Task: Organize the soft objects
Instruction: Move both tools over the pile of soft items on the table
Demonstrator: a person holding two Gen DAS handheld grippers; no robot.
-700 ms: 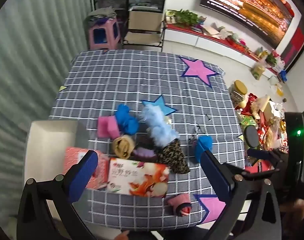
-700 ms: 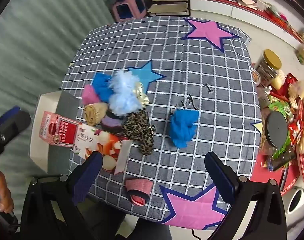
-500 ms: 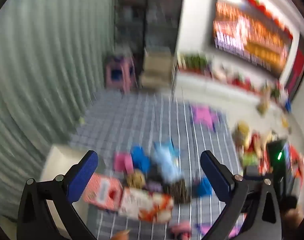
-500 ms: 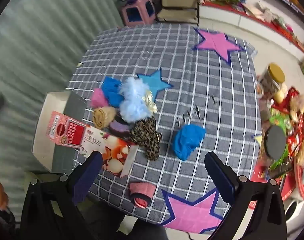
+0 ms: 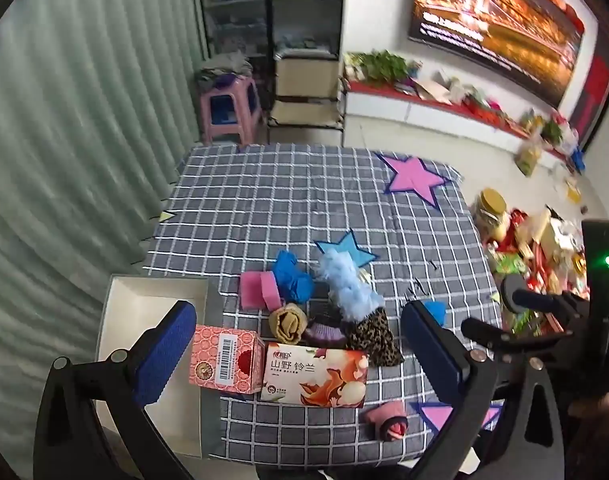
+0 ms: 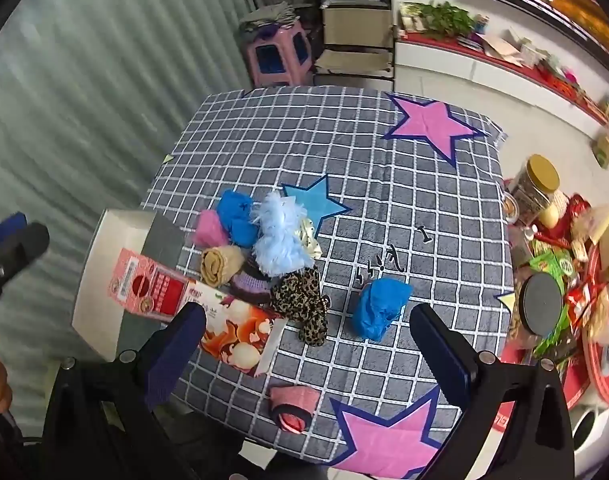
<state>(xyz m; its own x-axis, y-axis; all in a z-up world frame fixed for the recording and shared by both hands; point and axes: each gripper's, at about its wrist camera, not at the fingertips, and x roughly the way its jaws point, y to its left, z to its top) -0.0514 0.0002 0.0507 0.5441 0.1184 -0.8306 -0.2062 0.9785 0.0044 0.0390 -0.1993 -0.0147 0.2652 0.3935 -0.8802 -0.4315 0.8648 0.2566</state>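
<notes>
Overhead, left gripper (image 5: 292,344) and right gripper (image 6: 306,344) both released, empty, above soft-object pile (image 6: 272,248).

Looks like a lived-in home room, living-room type. Evidence: large wall screen (image 5: 496,28) over a low white ledge (image 5: 424,106) cluttered with a potted plant (image 5: 380,66) and papers; pink plastic stool (image 5: 230,110) by dark shelving (image 5: 272,20); snack packets and a gold-lidded jar (image 6: 538,188) on the floor; desk under a grey checked cloth with stars (image 6: 344,140).
</notes>
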